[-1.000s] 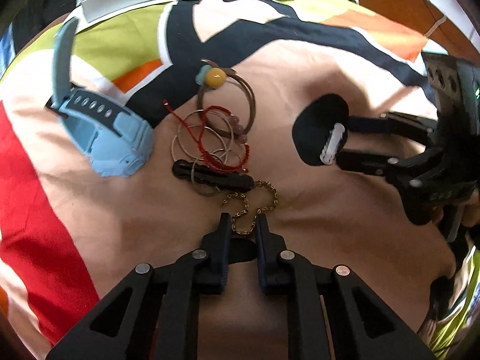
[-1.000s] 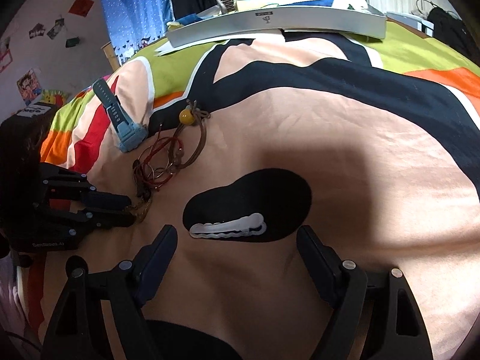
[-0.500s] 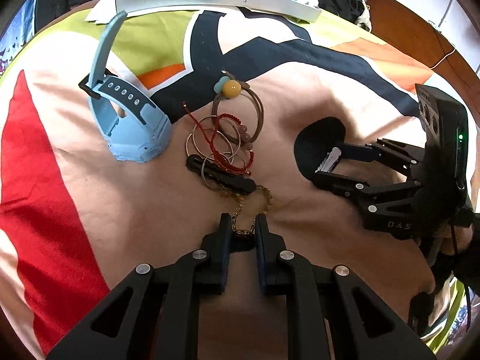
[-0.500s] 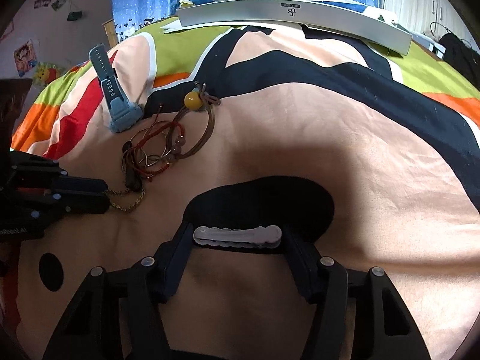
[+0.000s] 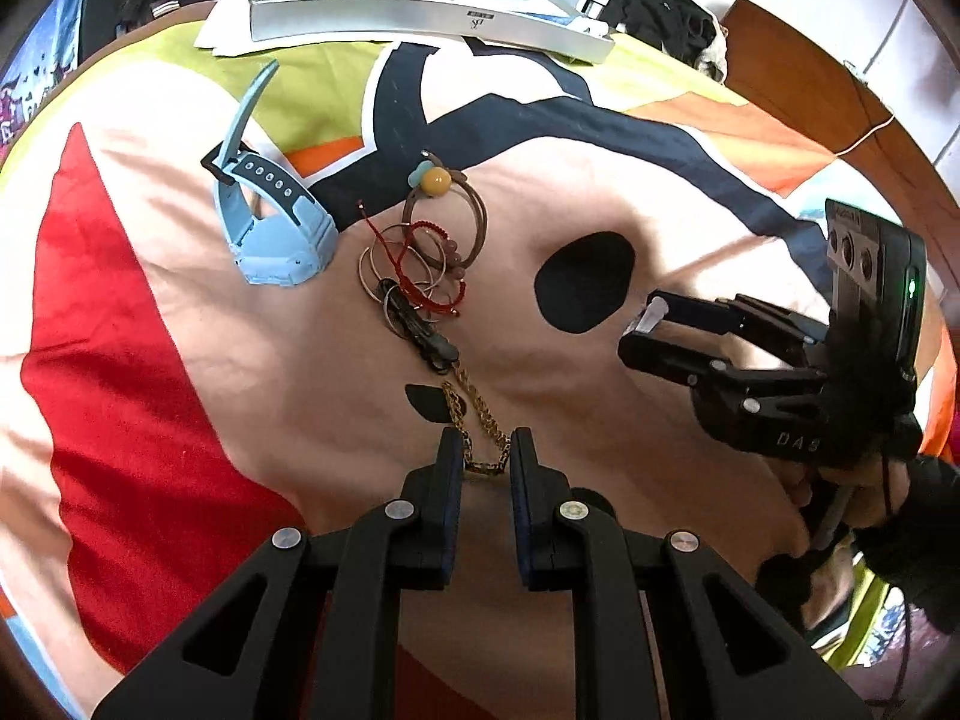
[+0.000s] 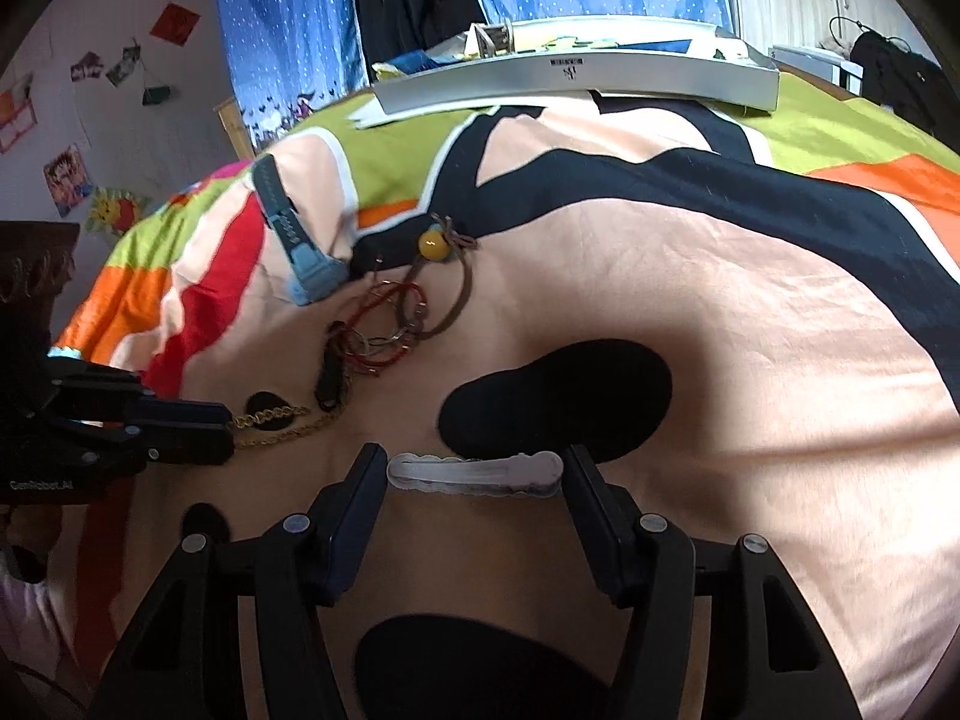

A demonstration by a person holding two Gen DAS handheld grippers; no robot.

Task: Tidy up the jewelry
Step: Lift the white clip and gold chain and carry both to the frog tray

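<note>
Left wrist view: the left gripper (image 5: 486, 450) has its jaws drawn narrow on the near end of a gold chain (image 5: 480, 420), which trails away toward the black hair clip (image 5: 417, 330) at the near edge of the jewelry heap. That heap sits mid-bedspread: thin metal rings (image 5: 390, 264) tangled with a red cord bracelet (image 5: 432, 282), a brown cord loop carrying a yellow bead (image 5: 435, 181), and a light blue watch (image 5: 270, 222) standing on its case just left of them. How the rings and cord interlace is hard to make out.

To the right, the right gripper (image 5: 645, 330) holds a white hair clip (image 6: 477, 473) lengthwise between its pads; its jaws have just been closing and now stand at middle width, pressed on the clip's two ends. In the left view only one end of that clip shows.

The patterned bedspread (image 5: 150, 360) lies bare to the left of the heap and between heap and right gripper, with a black oval patch there. At the far edge lies a long silver box (image 5: 432, 21), its contents partly cut off. The hand (image 5: 852, 498) behind the right gripper is mostly hidden by a dark sleeve and the frame's rim.
</note>
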